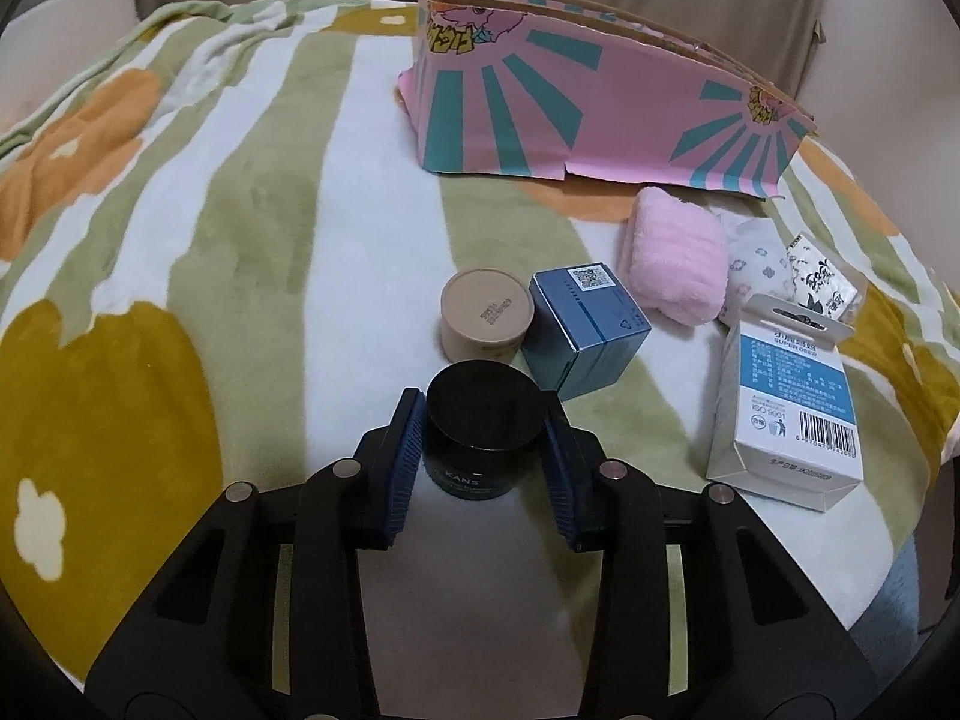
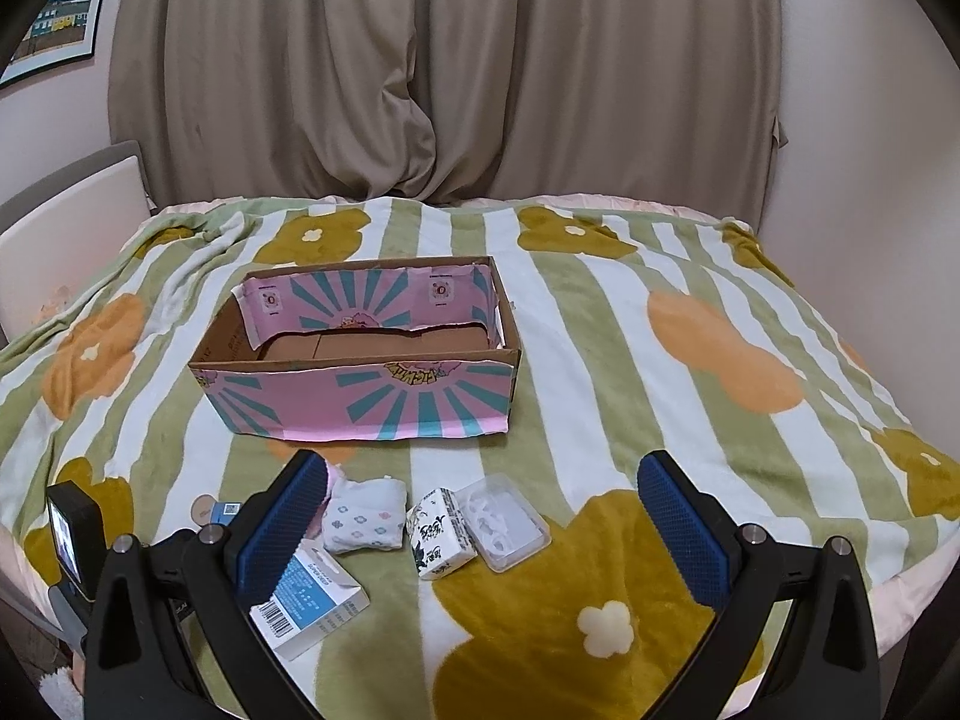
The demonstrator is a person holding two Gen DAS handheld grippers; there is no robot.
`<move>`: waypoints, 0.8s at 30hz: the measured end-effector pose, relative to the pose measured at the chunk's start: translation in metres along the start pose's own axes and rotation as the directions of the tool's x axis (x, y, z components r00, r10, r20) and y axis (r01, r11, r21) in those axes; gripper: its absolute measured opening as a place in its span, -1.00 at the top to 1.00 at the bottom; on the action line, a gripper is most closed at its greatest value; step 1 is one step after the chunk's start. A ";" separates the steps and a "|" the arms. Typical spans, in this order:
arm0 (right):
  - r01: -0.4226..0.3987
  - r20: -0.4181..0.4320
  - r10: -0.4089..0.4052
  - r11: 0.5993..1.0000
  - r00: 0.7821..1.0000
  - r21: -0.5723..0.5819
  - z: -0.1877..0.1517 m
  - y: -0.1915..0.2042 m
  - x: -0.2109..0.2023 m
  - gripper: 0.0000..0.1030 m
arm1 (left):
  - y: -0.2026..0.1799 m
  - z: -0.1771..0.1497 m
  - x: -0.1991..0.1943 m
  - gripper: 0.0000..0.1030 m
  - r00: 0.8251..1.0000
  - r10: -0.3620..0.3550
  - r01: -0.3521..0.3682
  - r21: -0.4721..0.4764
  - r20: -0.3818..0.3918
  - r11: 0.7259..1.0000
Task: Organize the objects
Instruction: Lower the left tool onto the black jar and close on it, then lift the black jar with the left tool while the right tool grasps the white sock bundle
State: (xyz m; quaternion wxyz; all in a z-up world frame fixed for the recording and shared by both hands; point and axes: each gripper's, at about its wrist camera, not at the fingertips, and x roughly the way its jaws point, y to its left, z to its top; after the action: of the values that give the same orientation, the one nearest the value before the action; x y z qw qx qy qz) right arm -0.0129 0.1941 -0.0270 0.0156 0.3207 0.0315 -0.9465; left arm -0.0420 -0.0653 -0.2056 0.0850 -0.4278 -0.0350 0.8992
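While the box (image 2: pixel 360 396) at centre frame holds nothing visible, no sorting is done. Left tool (image 1: pixel 483 441) grips the black jar (image 1: pixel 480 420) at lower centre; right tool (image 2: pixel 486 531) stands wide, holding nothing. Tan tub (image 1: pixel 486 315) and blue carton (image 1: pixel 585 330) sit just behind the jar; pink cloth (image 1: pixel 675 279), pouch (image 2: pixel 363 519), tissues (image 2: pixel 441 531), clear case (image 2: pixel 510 525) and white carton (image 2: pixel 312 600) remain on the bed (image 2: pixel 660 360). Path to the box looks clear.
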 end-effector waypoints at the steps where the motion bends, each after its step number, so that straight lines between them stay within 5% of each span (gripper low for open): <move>1: 0.002 0.000 -0.002 1.000 1.000 0.000 0.000 0.000 0.000 -0.99 | 0.000 0.000 0.000 0.34 1.000 0.000 0.000 0.000 0.000 1.000; 15: 0.025 0.000 -0.025 0.999 1.000 0.033 0.003 -0.014 -0.001 -0.99 | 0.003 0.023 -0.044 0.34 0.994 0.010 -0.008 -0.025 0.105 1.000; 24: 0.038 0.006 -0.038 0.999 0.999 0.036 0.003 -0.019 -0.001 -0.99 | -0.017 0.066 -0.115 0.34 0.967 0.000 -0.004 0.017 0.253 1.000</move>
State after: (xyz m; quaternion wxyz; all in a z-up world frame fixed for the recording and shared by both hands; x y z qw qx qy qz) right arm -0.0146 0.2133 -0.0229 -0.0079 0.3173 0.0206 -0.9481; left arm -0.0192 -0.0689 -0.0738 0.0826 -0.3090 -0.0376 0.9467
